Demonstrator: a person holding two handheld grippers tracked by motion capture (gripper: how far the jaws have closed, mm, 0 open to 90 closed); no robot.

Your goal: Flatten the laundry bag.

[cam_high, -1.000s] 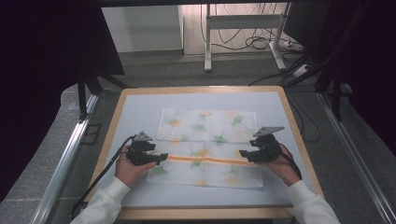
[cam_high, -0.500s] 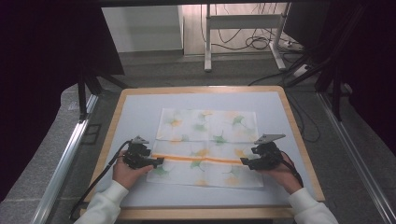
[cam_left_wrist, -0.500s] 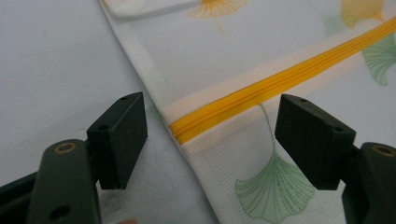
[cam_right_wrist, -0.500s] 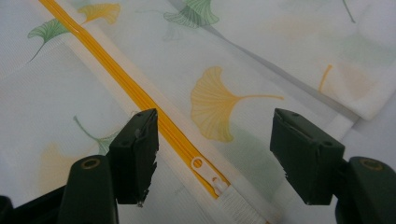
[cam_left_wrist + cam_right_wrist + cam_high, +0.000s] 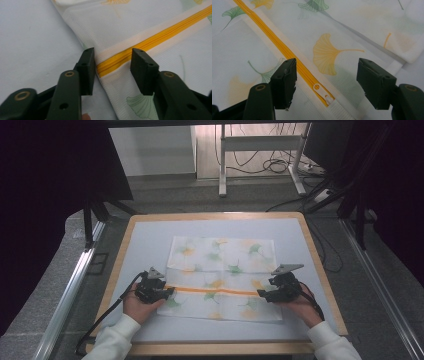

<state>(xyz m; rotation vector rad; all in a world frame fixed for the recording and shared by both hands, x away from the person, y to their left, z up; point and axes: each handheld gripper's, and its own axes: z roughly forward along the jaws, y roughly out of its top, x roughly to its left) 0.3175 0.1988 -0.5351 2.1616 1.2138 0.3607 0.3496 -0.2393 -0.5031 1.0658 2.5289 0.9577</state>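
A white mesh bag [image 5: 222,277] printed with green and yellow fan-shaped leaves lay flat on the counter [image 5: 145,232], roughly in the middle and a little toward the near edge, with its yellow zipper [image 5: 215,291] running across it parallel to that edge. The zipper looked fully closed, and its white pull [image 5: 325,98] sat at the bag's right end, so the work seemed to be only at its start: both ends were being approached and nothing had yet been slid open. The left claw [image 5: 113,65] stood at the bag's left end, its jaws having just been closing with the end of the zipper between them; a gap remained on the right jaw's side, so the fabric did not look clamped yet. The right claw [image 5: 325,85] hovered with its jaws wide apart on either side of the pull, touching nothing as far as its own view showed. What was left, by my reading, was to pinch the left end firmly, grasp the pull and draw it along the zipper. No brand, label or readable writing appeared on the bag, the pull or the counter.
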